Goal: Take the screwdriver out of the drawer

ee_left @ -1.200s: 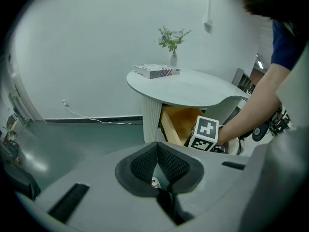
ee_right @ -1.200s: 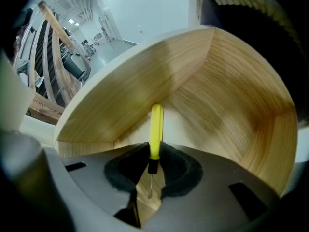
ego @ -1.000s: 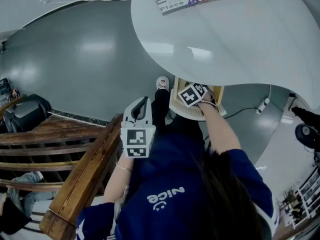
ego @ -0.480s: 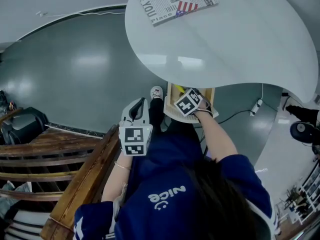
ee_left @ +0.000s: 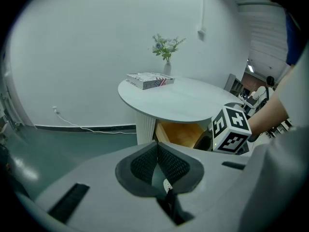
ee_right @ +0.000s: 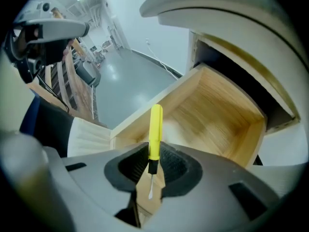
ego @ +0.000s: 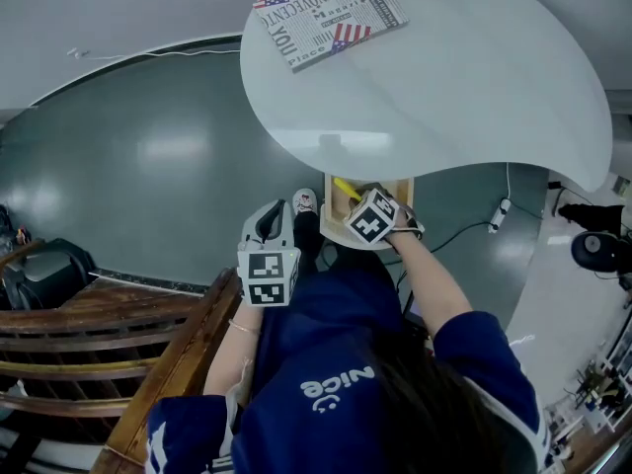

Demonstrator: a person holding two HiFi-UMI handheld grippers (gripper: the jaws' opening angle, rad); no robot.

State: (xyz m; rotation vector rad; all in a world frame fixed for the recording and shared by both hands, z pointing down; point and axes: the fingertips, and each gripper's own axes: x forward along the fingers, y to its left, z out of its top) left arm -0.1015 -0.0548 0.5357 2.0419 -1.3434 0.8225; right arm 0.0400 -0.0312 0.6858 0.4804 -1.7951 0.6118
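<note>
The left hand-held gripper (ee_left: 156, 149) is pressed together and holds nothing. The right hand-held gripper (ee_right: 153, 161) pinches the screwdriver (ee_right: 155, 127) over the open drawer (ee_right: 217, 105) under the tabletop (ego: 444, 87). The long yellow handle sticks straight out past the jaws, toward the drawer. The metal tip points back.

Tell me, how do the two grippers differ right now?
The right gripper grips a yellow screwdriver; the left gripper is shut on nothing. The right gripper sits above the open wooden drawer; the left gripper hangs near the person's body. The right looks down into the drawer, the left outward at the white table. Both are grey and carry a marker cube.
</note>
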